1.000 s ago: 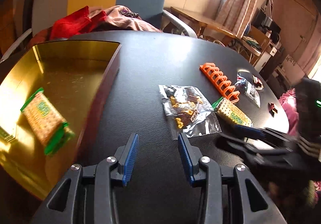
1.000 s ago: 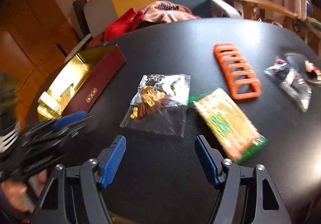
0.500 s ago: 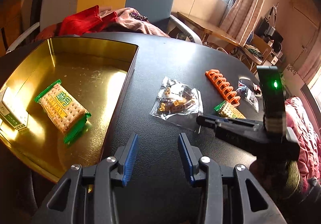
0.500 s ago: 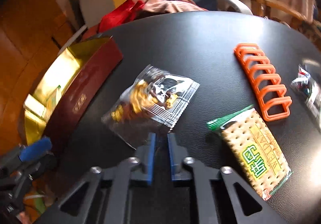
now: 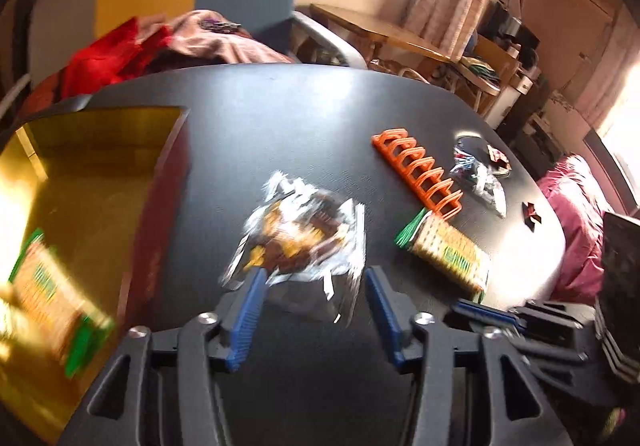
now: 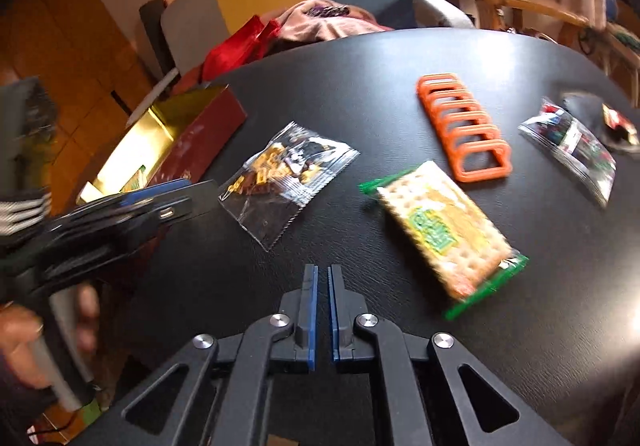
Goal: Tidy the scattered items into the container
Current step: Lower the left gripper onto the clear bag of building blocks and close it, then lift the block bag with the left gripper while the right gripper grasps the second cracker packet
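Observation:
A gold-lined red box (image 5: 92, 182) sits at the table's left, also in the right wrist view (image 6: 200, 126), with a cracker pack (image 5: 48, 286) inside. My left gripper (image 5: 314, 278) is open, its fingers either side of the near edge of a clear bag of small brown and yellow pieces (image 5: 300, 234), also seen from the right wrist (image 6: 288, 170). My right gripper (image 6: 323, 274) is shut and empty, above the table between that bag and a second cracker pack (image 6: 444, 222). An orange rack (image 6: 464, 126) and another clear bag (image 6: 572, 142) lie further right.
The black round table (image 5: 304, 118) carries everything. A chair with red and pink cloth (image 5: 168, 42) stands behind it. A small dark dish (image 5: 484, 150) lies at the far right. A wooden table (image 5: 384, 30) stands behind.
My left gripper has moved forward to the clear bag and opened wider around its near edge. My right gripper closed half a second ago, stays shut and has pulled back to the right.

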